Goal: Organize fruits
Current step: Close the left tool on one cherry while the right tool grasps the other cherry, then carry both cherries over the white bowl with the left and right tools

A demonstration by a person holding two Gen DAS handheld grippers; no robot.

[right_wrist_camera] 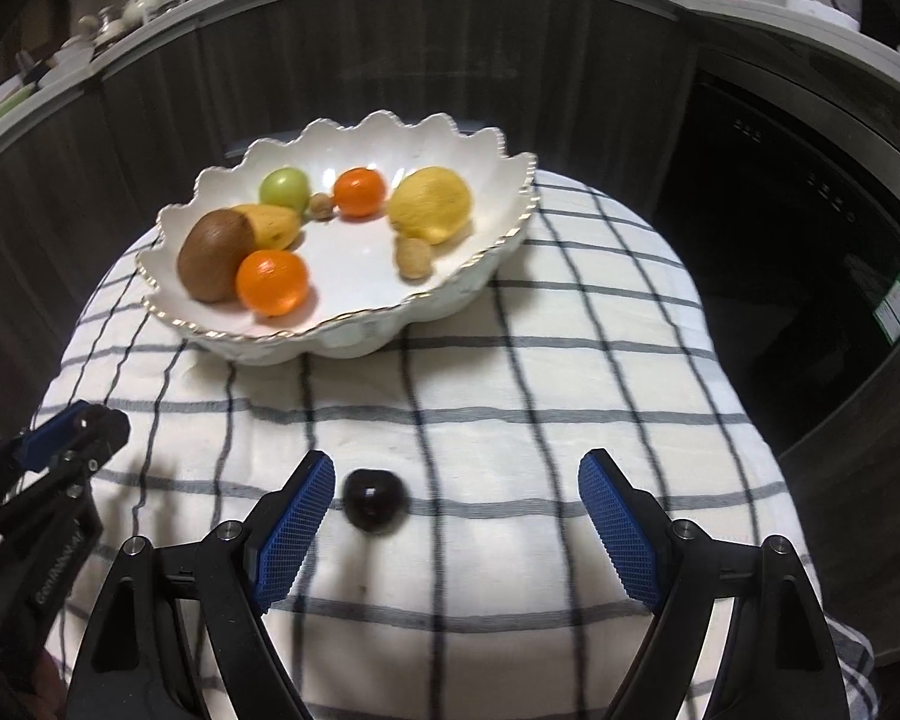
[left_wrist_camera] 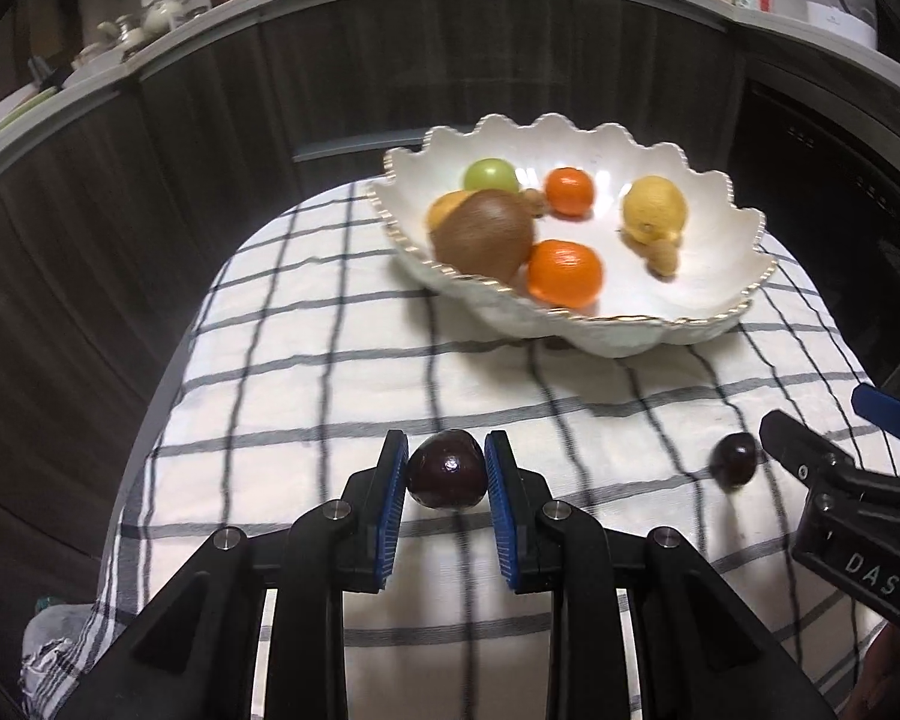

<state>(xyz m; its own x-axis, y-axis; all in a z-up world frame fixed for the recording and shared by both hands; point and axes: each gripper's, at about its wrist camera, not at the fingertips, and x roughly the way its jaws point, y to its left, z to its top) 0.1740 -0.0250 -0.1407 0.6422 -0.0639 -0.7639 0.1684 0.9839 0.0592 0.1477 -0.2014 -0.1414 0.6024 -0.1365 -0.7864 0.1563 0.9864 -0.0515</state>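
Clamping a dark plum [left_wrist_camera: 446, 469] between its two blue pads, the left gripper [left_wrist_camera: 446, 483] holds the fruit near the front edge of the checked cloth [left_wrist_camera: 330, 360]; whether the plum is lifted clear or rests on the fabric I cannot tell. The right gripper [right_wrist_camera: 456, 516] has its fingers spread wide, with a second dark plum [right_wrist_camera: 375, 501] lying on the cloth between them, much closer to the left finger [right_wrist_camera: 297, 525] than to the right one. Farther back sits the scalloped white bowl [right_wrist_camera: 486, 264], already holding a kiwi [right_wrist_camera: 216, 264], two oranges, a lemon [right_wrist_camera: 432, 204], a green fruit, a yellowish fruit and two walnuts.

Judging from this, both plums are probably meant for the bowl. Several things could spoil that. The held plum is round and glossy, gripped across its width by flat pads, so a quick swing might let it squirt out. The loose plum is off-centre between the right fingers: closing now would have one pad reach it first and push it sideways, perhaps rolling it over the soft, rumpled cloth. The two grippers stand near each other, so moving both at once risks a knock. Dropping a plum from height into the bowl could bump the fruit already there
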